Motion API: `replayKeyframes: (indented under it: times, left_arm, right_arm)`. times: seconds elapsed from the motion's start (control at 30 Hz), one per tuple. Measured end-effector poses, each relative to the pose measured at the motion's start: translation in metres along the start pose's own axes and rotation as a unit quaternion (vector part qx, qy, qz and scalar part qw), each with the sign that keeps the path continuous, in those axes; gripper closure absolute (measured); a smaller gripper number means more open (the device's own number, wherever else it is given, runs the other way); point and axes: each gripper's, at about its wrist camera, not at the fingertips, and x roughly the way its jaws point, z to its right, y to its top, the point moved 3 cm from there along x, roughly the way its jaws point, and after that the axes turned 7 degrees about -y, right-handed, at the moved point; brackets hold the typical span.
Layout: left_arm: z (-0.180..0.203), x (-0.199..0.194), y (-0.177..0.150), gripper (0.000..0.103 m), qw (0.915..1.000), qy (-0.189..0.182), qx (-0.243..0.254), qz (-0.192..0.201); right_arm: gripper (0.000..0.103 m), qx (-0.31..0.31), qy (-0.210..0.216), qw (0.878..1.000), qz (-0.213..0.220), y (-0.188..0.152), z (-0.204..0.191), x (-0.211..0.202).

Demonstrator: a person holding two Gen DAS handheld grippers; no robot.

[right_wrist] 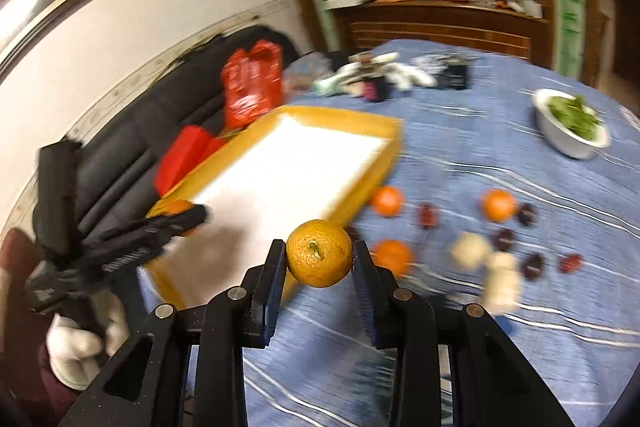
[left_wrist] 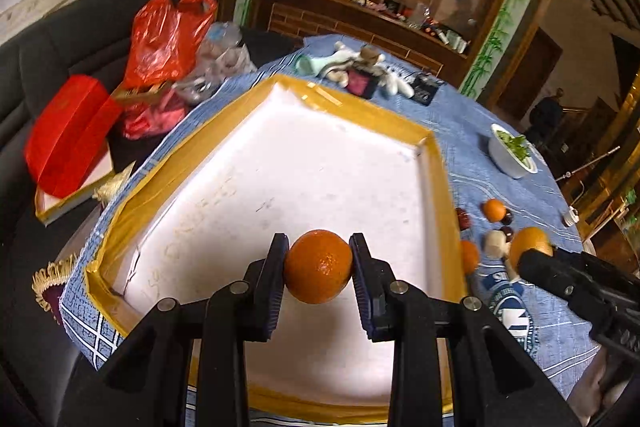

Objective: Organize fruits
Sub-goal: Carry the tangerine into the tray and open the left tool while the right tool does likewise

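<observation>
My left gripper (left_wrist: 319,259) is shut on an orange (left_wrist: 318,266) and holds it above the near part of the white tray with a yellow taped rim (left_wrist: 434,163). My right gripper (right_wrist: 320,255) is shut on a second orange (right_wrist: 319,253), stem towards the camera, above the blue cloth just right of the tray's (right_wrist: 376,123) near corner. The right gripper also shows in the left wrist view (left_wrist: 536,259), at the right of the tray. Loose oranges (right_wrist: 387,201), (right_wrist: 498,205), (right_wrist: 394,255) and several dark red fruits (right_wrist: 534,265) lie on the cloth.
A white bowl of greens (right_wrist: 572,129) stands at the far right of the blue tablecloth (right_wrist: 480,147). White lumps (right_wrist: 500,277) lie among the fruit. Clutter (right_wrist: 380,75) sits at the table's far edge. Red bags and boxes (left_wrist: 160,39) lie on the dark sofa at the left.
</observation>
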Motion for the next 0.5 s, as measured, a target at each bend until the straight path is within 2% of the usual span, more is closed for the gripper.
replayKeyframes:
  times: [0.2,0.23,0.27,0.33,0.4,0.47,0.5]
  left_arm:
    - [-0.018,0.002,-0.003,0.072,0.9998,-0.007,-0.018,-0.008]
    - [-0.02,0.002,-0.003,0.067,0.9997,-0.01,-0.02,-0.008]
    - [-0.021,0.001,-0.003,0.057,0.9996,-0.014,-0.024,-0.007]
    - [-0.021,-0.002,-0.003,0.05,0.9996,-0.014,-0.026,0.002]
    - [-0.02,-0.005,-0.004,0.048,0.9995,-0.017,-0.027,0.006]
    - [-0.018,-0.007,-0.004,0.045,0.9993,-0.023,-0.028,0.007]
    - [-0.016,-0.008,-0.005,0.045,0.9992,-0.025,-0.028,0.008]
  right_arm:
    - [0.066,-0.031,0.012,0.999,-0.032,0.001,-0.041,0.044]
    - [0.065,-0.031,0.01,0.999,-0.036,0.0,-0.043,0.049]
    - [0.065,-0.029,0.008,0.999,-0.037,-0.001,-0.044,0.052]
    - [0.065,-0.022,0.009,0.999,-0.041,-0.002,-0.045,0.057]
    - [0.061,-0.01,0.012,0.999,-0.042,-0.003,-0.04,0.056]
    - [0.05,0.001,0.016,0.999,-0.033,-0.001,-0.033,0.051]
    - [0.05,0.004,0.019,0.999,-0.029,0.0,-0.031,0.049]
